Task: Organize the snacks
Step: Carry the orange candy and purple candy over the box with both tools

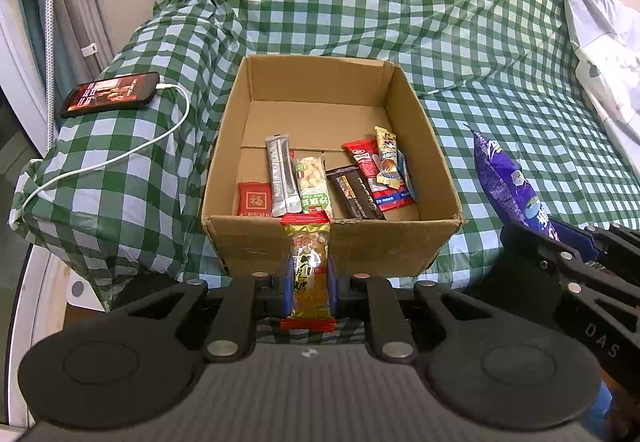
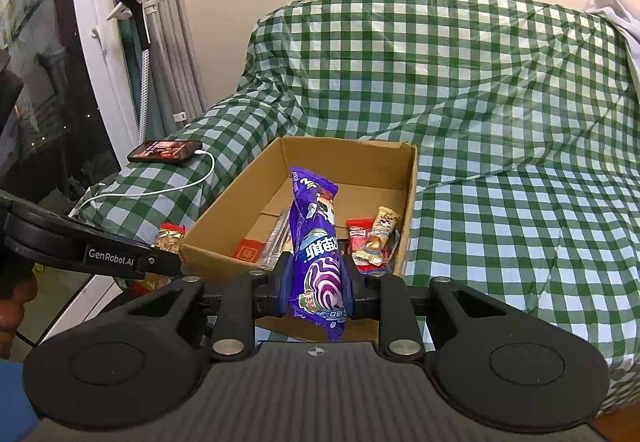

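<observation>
left gripper [image 1: 310,282] clamps gold snack bar [image 1: 310,266], cardboard box [image 1: 424,238] just ahead | right gripper [image 2: 316,282] pinches purple packet [image 2: 318,242] | risk: early release probably drops either before the rim

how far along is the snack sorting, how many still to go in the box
Done: about six packets lie in the cardboard box. In hand: the left gripper clamps a gold snack bar, the right gripper a purple snack packet; neither is over the box yet. No loose snacks show elsewhere.
</observation>
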Tool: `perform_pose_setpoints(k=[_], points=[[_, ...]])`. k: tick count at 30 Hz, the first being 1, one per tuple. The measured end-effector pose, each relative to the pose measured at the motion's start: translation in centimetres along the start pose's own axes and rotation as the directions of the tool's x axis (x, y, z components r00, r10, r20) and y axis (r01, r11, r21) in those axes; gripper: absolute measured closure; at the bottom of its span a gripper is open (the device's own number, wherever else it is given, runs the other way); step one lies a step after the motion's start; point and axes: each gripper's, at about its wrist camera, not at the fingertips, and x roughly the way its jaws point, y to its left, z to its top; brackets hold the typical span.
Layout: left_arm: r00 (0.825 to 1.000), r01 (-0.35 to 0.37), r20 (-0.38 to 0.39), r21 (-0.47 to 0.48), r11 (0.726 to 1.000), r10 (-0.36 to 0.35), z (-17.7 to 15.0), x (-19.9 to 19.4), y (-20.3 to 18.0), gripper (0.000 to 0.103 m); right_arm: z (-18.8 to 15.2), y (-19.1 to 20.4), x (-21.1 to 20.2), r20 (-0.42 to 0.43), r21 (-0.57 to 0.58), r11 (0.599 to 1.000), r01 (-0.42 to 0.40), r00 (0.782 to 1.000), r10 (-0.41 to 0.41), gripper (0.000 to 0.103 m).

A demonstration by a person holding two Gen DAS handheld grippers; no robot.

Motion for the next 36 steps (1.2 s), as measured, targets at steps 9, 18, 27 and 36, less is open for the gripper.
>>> perform_pose_setpoints(k=[9, 18, 27, 36], points=[[1.000, 0.008, -0.028, 0.003, 1.000, -0.008, 0.0, 1.1, 0.0, 0.085, -0.2, -0.3, 0.5, -0.023, 0.005, 1.000, 0.003, 1.000, -0.003, 0.077], [0.998, 0.000, -0.060, -0.004, 1.000, -0.001, 1.1, 3.0, 0.7, 0.085, -0.2, -0.8, 2.3, -0.070, 0.012, 1.000, -0.001, 0.998, 0.002, 0.077], [0.998, -0.014, -0.065, -0.023, 1.000, 0.012, 4.5, 5.3, 2.2, 0.085, 1.4, -1.2, 5.1, -0.098, 0.027, 1.000, -0.004, 0.995, 0.007, 0.077], [0.997, -0.023, -0.075, -0.022, 0.999, 0.021, 8.4, 8.9, 2.9, 0.085, 3.4, -1.3, 9.4, -0.124, 0.045, 0.999, -0.011, 0.992, 0.016, 0.077]])
